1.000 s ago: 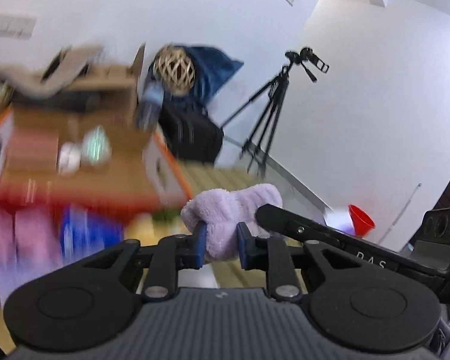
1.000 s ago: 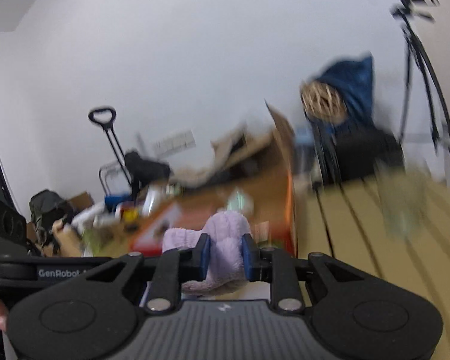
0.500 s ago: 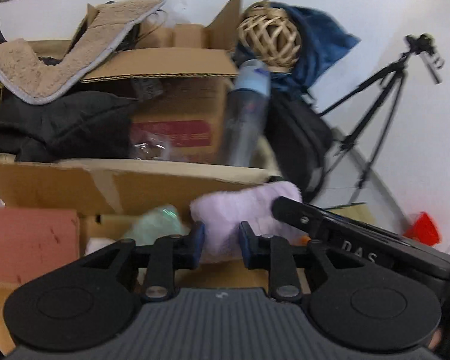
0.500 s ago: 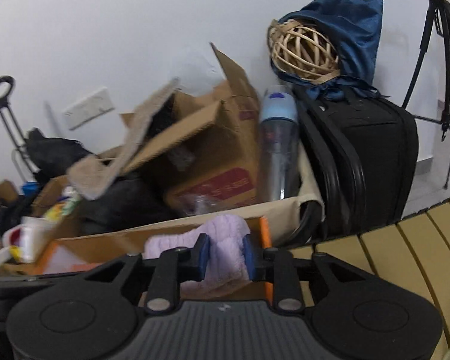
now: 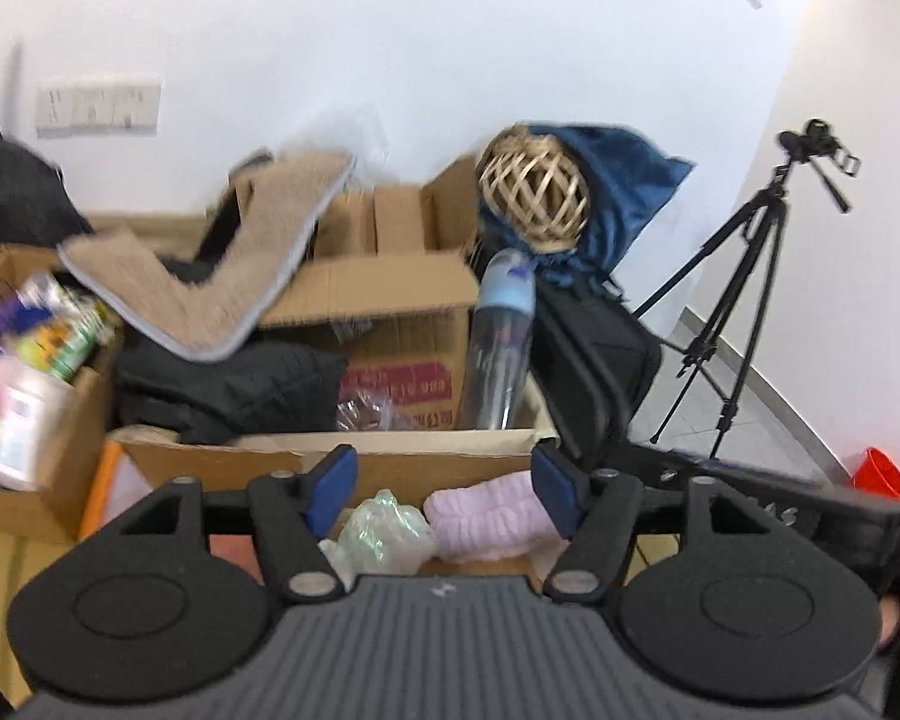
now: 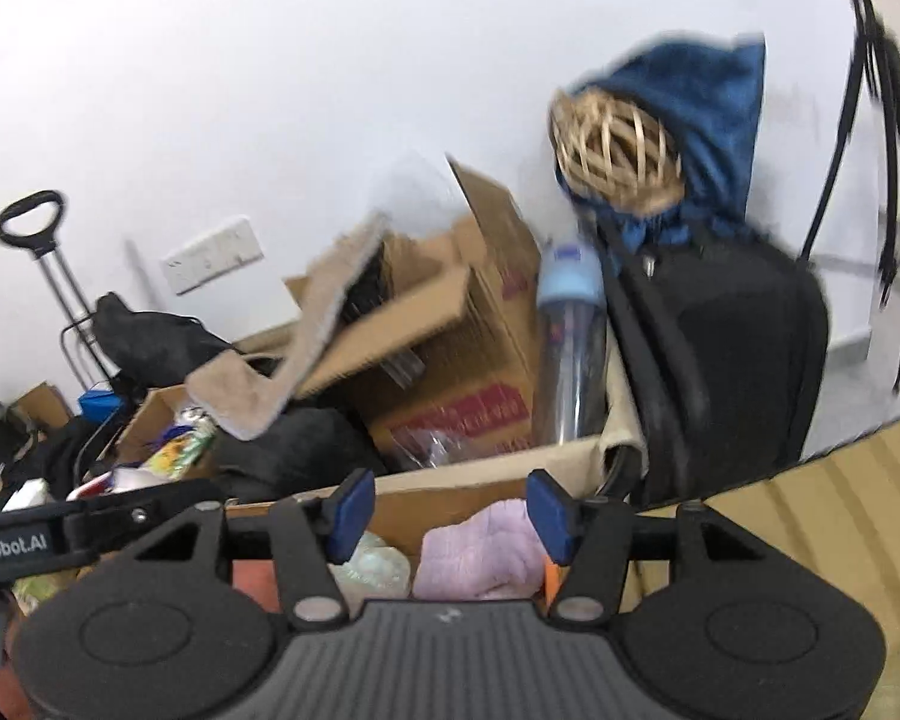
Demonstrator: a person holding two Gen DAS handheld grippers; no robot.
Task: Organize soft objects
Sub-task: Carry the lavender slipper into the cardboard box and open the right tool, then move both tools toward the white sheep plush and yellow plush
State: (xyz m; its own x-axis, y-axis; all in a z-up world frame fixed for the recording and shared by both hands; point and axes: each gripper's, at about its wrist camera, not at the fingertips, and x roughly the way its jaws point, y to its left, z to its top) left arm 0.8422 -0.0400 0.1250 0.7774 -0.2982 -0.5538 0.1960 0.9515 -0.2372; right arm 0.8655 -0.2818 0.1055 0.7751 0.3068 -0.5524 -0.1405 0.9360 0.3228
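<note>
Item: lilac fleece cloth [image 5: 486,516], lying loose in the front cardboard box [image 5: 438,456] beside a crumpled plastic bag [image 5: 384,531]; stowed, by my judgement. My left gripper [image 5: 444,489] and right gripper [image 6: 447,510] both hang above it, jaws spread wide, holding nothing. Outstanding: tan mat [image 5: 210,288] draped over rear cartons, possibly next.

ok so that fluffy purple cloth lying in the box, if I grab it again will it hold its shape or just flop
The purple cloth looks plush and bunched into soft folds, so it would probably sag on either side of the tongs. It seems light for its bulk, so a gentle squeeze should lift it. Its fuzzy pile likely grips the blue pads rather than slipping.
</note>
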